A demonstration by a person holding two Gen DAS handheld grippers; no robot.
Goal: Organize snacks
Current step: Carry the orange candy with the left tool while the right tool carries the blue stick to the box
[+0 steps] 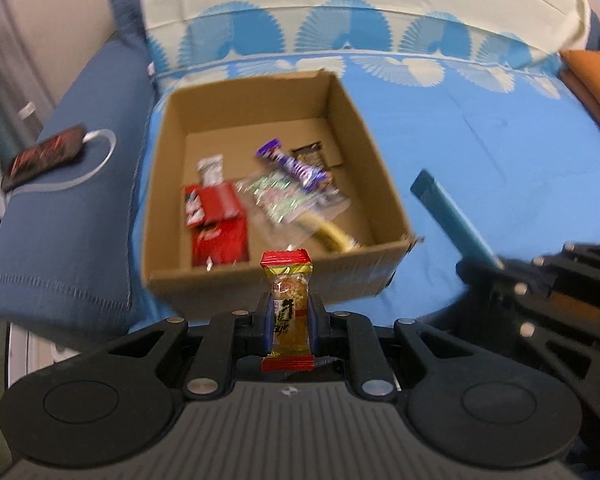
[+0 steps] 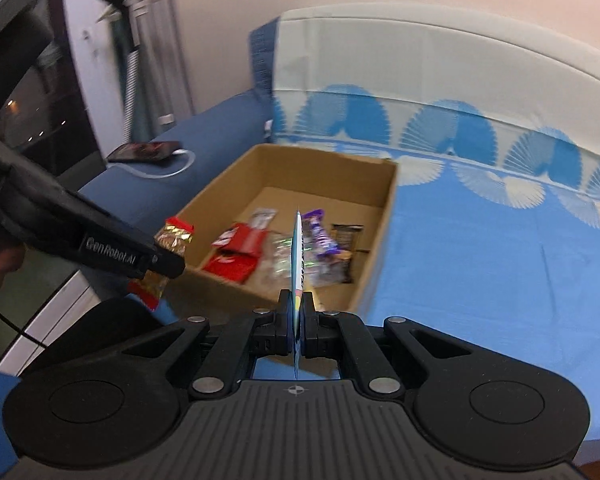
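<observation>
An open cardboard box [image 1: 352, 272] [image 2: 380, 236] sits on the blue bedspread and holds several snacks: red packets [image 1: 215, 220] [image 2: 239, 248], a purple bar [image 1: 295, 164] [image 2: 320, 236], clear wrappers and a dark packet. My left gripper [image 1: 289, 320] is shut on a gold and red wrapped candy [image 1: 287, 300], held upright just before the box's near wall; it also shows in the right wrist view [image 2: 167, 252]. My right gripper [image 2: 296, 320] is shut on a thin flat teal packet [image 2: 297, 256], seen edge-on near the box; the packet shows in the left wrist view [image 1: 452, 216].
A blue cushion [image 1: 71, 208] lies left of the box with a dark phone [image 1: 43, 156] [image 2: 147, 151] and white cable on it. An orange cushion [image 1: 592, 76] is at the far right. The patterned headboard cover [image 1: 340, 32] stands behind.
</observation>
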